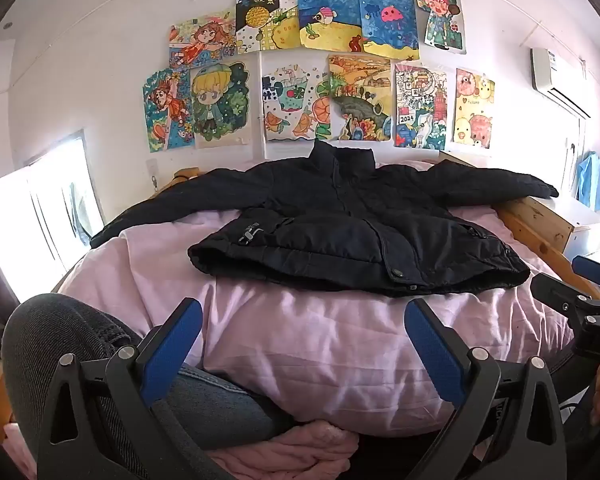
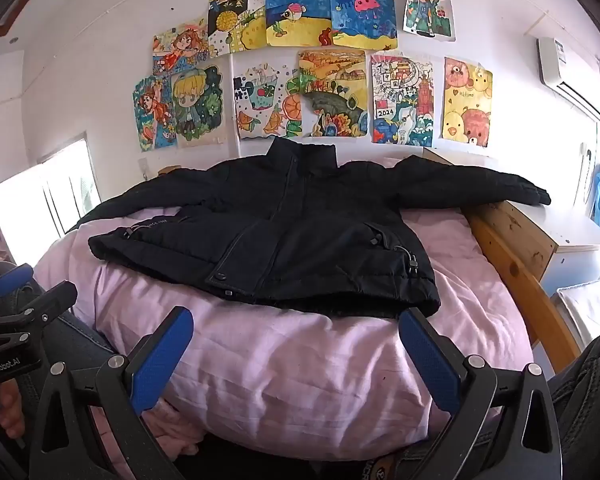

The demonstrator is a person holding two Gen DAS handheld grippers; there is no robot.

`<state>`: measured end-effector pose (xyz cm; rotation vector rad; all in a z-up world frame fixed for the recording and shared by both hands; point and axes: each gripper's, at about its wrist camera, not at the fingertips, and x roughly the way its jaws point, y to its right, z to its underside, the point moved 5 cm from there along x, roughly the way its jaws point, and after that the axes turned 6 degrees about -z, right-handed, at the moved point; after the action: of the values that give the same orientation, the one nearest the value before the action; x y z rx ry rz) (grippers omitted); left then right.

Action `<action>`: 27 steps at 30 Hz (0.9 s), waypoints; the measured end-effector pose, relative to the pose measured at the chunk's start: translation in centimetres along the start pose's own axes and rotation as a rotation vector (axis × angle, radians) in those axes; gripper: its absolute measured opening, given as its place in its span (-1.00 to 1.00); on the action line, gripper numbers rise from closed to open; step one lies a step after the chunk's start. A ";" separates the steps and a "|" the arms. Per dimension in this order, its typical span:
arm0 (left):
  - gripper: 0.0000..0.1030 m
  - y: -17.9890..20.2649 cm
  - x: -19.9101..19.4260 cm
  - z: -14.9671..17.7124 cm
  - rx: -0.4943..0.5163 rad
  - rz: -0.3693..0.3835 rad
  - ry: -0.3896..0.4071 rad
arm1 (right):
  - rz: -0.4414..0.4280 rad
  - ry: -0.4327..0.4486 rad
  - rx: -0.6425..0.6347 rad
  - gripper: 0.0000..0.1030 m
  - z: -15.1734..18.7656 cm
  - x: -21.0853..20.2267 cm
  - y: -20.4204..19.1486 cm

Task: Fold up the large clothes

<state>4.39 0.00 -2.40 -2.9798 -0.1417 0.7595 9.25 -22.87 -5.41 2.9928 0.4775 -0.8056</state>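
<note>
Black jacket [image 1: 340,216] spread flat on pink bedding [image 1: 320,340], drawings [image 1: 320,68] on white wall, both claws spread wide

I held my left gripper [image 1: 302,344] low in the middle of its own view, pointing forward and a little down, with the jaws spread wide and nothing between the blue pads [image 1: 172,354]. My right gripper [image 2: 296,354] stood the same way, wide apart and empty. In the lower left of the right view, my fingers [image 2: 8,410] were around the handle of the left gripper.
</note>
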 end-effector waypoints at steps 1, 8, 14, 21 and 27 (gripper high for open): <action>0.93 0.0 0.0 0.0 0.000 0.000 0.000 | 0.000 0.000 0.000 1.00 0.0 0.0 0.0; 0.93 0.0 0.0 0.0 0.001 -0.001 0.002 | 0.000 -0.002 0.001 1.00 0.1 0.1 0.0; 0.93 0.0 0.0 0.0 0.002 -0.001 0.002 | -0.001 -0.004 0.003 1.00 0.1 0.1 0.0; 0.93 0.0 0.0 0.0 0.002 0.000 0.002 | -0.002 -0.005 0.005 1.00 0.1 0.1 0.0; 0.93 0.0 0.0 0.0 0.003 0.001 0.001 | -0.003 -0.006 0.006 1.00 0.1 0.1 0.1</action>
<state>4.43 -0.02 -2.40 -2.9775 -0.1393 0.7569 9.30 -22.97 -5.58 2.9953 0.4797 -0.8178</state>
